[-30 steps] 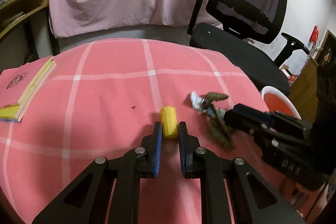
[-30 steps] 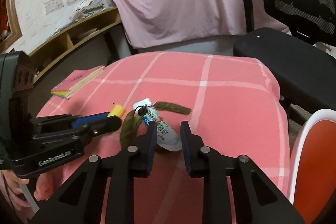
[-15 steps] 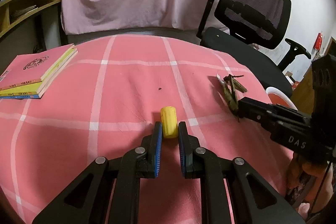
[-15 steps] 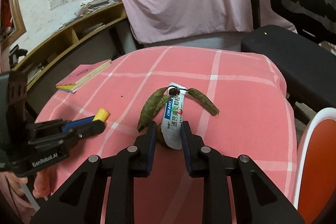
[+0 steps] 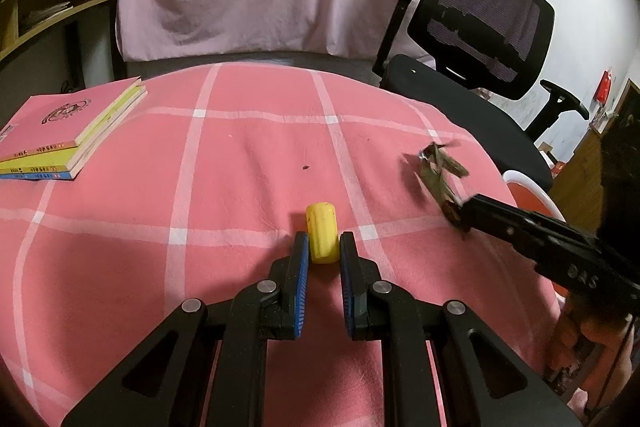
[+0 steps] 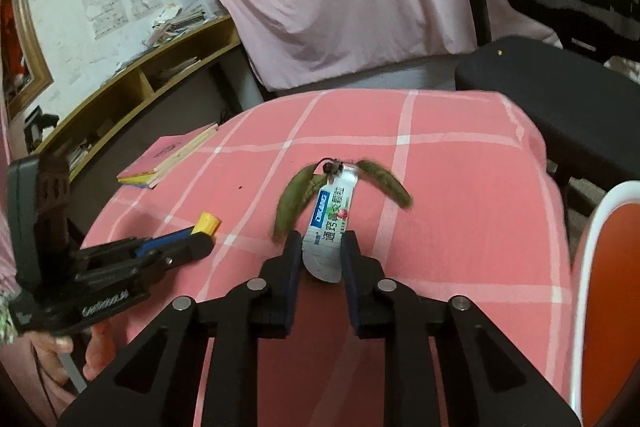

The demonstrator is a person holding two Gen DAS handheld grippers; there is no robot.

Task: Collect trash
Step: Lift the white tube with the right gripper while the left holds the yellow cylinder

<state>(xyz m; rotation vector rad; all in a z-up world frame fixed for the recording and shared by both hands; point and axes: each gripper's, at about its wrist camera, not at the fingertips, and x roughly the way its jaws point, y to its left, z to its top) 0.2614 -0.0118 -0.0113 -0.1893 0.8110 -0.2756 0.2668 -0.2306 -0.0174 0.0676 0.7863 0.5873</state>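
Left wrist view: left tool (image 5: 324, 247) clamped on yellow cap (image 5: 321, 235), held over the pink-checked desk (image 5: 240, 187). Right tool (image 6: 322, 255) is closing on the wrapper (image 6: 330, 227) with its leaves (image 6: 294, 199), also lifted. Both items collected; orange bin (image 6: 612, 287) at far right, nothing dropped in yet.

Pink white-checked tablecloth (image 5: 240, 187), yellow cap (image 5: 321, 237), green leaves (image 6: 292, 203), blue-printed white wrapper (image 6: 330, 227), pink books (image 5: 68, 131).
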